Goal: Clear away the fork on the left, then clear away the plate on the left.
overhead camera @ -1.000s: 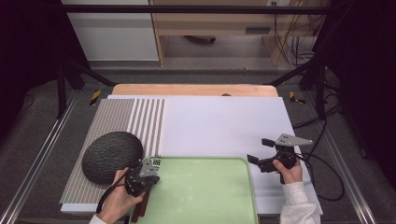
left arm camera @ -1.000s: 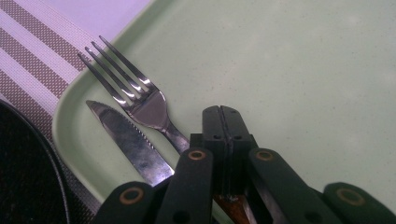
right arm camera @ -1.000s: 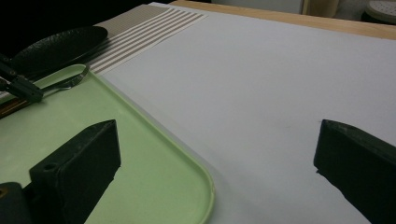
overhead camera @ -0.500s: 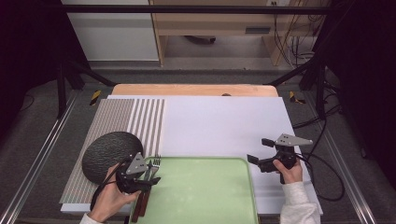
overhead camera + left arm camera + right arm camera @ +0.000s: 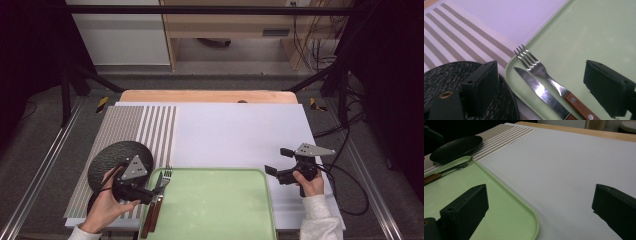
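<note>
Fork and knife lie side by side on green tray, left gripper fingers just opened above.

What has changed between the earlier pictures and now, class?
The left gripper has just opened, let go of the cutlery and drawn back; the fork and knife lie on the green tray. The right gripper, dark plate and tray stayed put.

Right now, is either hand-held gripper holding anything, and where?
Nothing. The left hand-held gripper, jaws just opened, stands over the fork and knife; the right hand-held gripper is open.
</note>
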Demonstrator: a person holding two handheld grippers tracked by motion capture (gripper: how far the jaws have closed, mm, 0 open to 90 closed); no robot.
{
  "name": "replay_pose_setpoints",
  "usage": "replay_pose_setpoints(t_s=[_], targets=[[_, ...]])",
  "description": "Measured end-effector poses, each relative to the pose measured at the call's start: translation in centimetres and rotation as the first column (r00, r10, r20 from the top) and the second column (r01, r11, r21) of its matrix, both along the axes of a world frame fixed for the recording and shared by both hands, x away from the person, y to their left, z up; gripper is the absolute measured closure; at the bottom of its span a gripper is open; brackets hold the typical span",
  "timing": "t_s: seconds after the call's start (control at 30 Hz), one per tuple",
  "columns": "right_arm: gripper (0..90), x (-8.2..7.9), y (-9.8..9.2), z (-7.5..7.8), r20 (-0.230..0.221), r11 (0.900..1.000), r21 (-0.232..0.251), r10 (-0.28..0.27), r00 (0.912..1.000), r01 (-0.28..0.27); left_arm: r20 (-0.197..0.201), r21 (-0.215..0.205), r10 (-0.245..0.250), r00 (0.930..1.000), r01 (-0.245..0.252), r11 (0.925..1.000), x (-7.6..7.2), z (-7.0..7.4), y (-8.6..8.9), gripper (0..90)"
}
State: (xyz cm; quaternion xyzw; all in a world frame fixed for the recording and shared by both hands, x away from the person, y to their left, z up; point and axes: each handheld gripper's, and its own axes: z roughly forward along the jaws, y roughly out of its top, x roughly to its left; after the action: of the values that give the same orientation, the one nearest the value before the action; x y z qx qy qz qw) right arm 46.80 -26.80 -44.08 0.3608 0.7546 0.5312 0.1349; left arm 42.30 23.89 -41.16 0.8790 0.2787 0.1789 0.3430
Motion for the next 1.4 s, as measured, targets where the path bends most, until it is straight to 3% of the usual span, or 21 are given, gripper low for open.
replay_pose_setpoints(t_s=[0.2, 0.6, 0.73, 1.07, 1.4], targets=[[1.0, -0.1, -0.1, 0.1, 0.001, 1.000, 0.008, 0.000, 1.0000, 0.000, 0.019, 0.008, -0.030, 0.9994, 0.030, 0.9995, 0.0, 0.5, 1.1, 3.2], [1.0, 0.0, -0.1, 0.1, 0.005, 1.000, 0.009, -0.002, 1.0000, 0.002, 0.056, 0.113, -0.071, 0.9959, 0.065, 0.9915, 0.1, 0.6, 3.1, 2.6], [1.1, -0.1, -0.1, 0.1, 0.003, 1.000, 0.009, -0.002, 1.0000, 0.002, 0.066, 0.130, -0.072, 0.9952, 0.063, 0.9895, 0.1, 0.7, 3.8, 2.6], [1.0, -0.1, -0.1, 0.1, 0.004, 1.000, 0.010, -0.003, 1.0000, 0.003, 0.104, 0.194, -0.122, 0.9870, 0.100, 0.9759, -0.2, 0.9, 4.9, 2.9], [1.1, -0.1, -0.1, 0.1, 0.001, 1.000, 0.009, -0.004, 1.0000, 0.004, 0.121, 0.272, -0.153, 0.9808, 0.115, 0.9553, -0.5, 0.6, 5.8, 2.8]])
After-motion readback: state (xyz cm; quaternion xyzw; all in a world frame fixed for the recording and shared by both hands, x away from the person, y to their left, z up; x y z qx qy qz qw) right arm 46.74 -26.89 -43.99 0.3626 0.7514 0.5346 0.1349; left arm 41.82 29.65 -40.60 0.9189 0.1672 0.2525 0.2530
